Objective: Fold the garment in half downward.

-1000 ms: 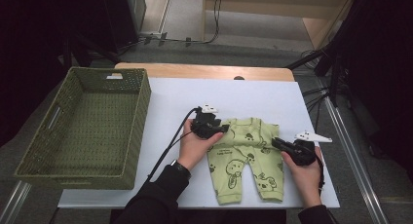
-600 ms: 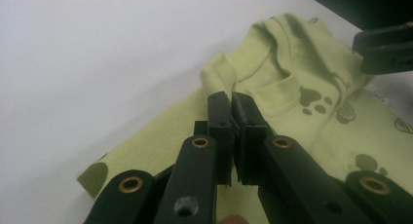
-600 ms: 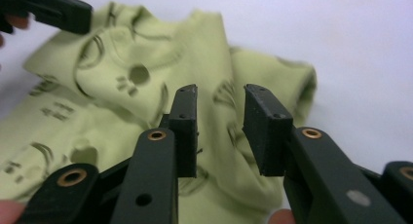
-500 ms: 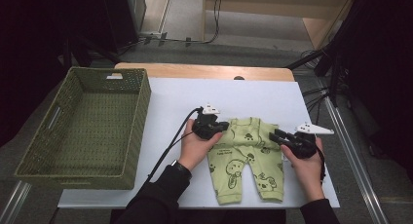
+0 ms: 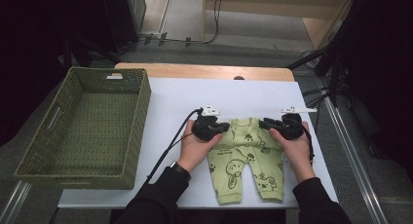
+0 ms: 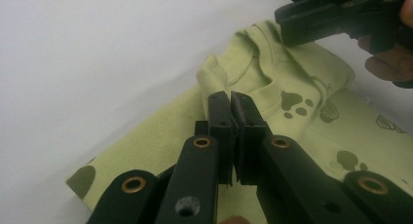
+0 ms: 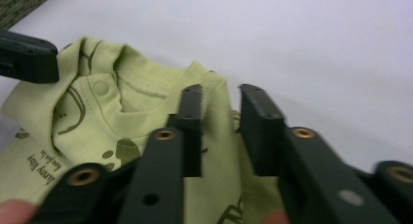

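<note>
A light green baby garment point(image 5: 246, 160) with dark animal prints lies flat on the white table point(image 5: 243, 95), legs toward me. My left gripper point(image 5: 225, 128) is at its top left corner. In the left gripper view the jaws point(image 6: 230, 100) are pressed together on the cloth point(image 6: 292, 102). My right gripper point(image 5: 263, 122) is at the top right corner. In the right gripper view its jaws point(image 7: 221, 95) stand apart over a fold of the cloth point(image 7: 136, 102); they have just been closing and do not pinch it.
A green woven basket point(image 5: 141, 112) stands at the left of the table, with nothing in it. Each gripper trails a black cable toward me. The table's far edge is wood point(image 5: 204, 70), with dark equipment and cables beyond.
My right gripper moved away from me along the garment's right side to its top corner. The left jaws shut on the cloth; that hand stayed in place.
</note>
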Action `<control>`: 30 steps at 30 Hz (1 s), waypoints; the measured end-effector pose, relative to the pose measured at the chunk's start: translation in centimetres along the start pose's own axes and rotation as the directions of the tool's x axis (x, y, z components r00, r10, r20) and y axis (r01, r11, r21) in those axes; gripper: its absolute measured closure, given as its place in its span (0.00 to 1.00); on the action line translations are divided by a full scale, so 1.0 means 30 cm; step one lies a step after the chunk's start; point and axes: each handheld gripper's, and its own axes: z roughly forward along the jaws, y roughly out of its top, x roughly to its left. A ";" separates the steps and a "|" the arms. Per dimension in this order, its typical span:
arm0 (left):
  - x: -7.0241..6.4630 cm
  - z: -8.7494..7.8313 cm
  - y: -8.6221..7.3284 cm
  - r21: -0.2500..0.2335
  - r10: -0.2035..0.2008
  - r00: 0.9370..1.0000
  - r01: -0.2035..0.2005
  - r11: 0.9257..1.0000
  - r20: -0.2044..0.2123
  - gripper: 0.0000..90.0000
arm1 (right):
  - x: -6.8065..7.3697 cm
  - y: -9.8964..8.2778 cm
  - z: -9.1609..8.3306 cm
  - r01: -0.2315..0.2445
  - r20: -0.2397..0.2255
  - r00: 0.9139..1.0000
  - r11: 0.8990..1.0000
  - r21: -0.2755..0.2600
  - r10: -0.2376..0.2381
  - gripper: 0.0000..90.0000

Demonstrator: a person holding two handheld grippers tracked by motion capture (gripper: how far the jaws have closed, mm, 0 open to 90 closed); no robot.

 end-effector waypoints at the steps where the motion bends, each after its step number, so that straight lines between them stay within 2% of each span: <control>1: -0.001 -0.003 -0.001 0.000 0.003 1.000 -0.003 1.000 0.002 0.97 | 0.003 -0.002 0.000 0.007 0.003 1.000 1.000 0.004 -0.007 0.87; 2: -0.002 -0.005 -0.003 -0.002 0.004 1.000 -0.003 1.000 0.004 0.97 | 0.005 -0.004 -0.003 0.011 0.005 1.000 1.000 0.003 -0.011 0.93; 3: -0.004 -0.007 -0.005 -0.006 0.005 1.000 -0.005 1.000 0.009 0.97 | 0.006 -0.006 -0.010 0.002 -0.009 1.000 1.000 -0.002 -0.002 0.95; 5: -0.010 -0.016 -0.010 -0.012 0.016 1.000 -0.015 1.000 0.013 0.97 | 0.008 -0.011 -0.025 0.006 -0.026 1.000 1.000 -0.017 -0.006 0.96; 8: -0.022 -0.030 -0.019 -0.027 0.019 1.000 -0.018 0.999 0.024 0.97 | 0.018 -0.026 -0.055 0.017 -0.026 1.000 0.999 -0.041 -0.018 0.96; 13: -0.059 -0.061 -0.041 -0.055 0.019 0.998 -0.015 0.998 0.065 0.97 | 0.041 -0.068 -0.109 0.026 -0.033 0.999 0.995 -0.093 -0.029 0.96; 18: -0.099 -0.084 -0.083 -0.064 0.046 0.995 -0.040 0.997 0.084 0.97 | 0.087 -0.129 -0.153 0.068 -0.017 0.997 0.989 -0.133 -0.070 0.96; 20: -0.111 -0.095 -0.102 -0.066 0.045 0.994 -0.039 0.997 0.095 0.97 | 0.101 -0.158 -0.171 0.079 -0.009 0.997 0.987 -0.143 -0.081 0.96; 25: -0.132 -0.126 -0.148 -0.077 0.050 0.993 -0.042 0.996 0.109 0.97 | 0.125 -0.239 -0.222 0.091 -0.032 0.995 0.975 -0.203 -0.100 0.96; 30: -0.170 -0.147 -0.196 -0.077 0.078 0.989 -0.069 0.995 0.123 0.97 | 0.162 -0.312 -0.254 0.113 -0.005 0.993 0.974 -0.195 -0.117 0.96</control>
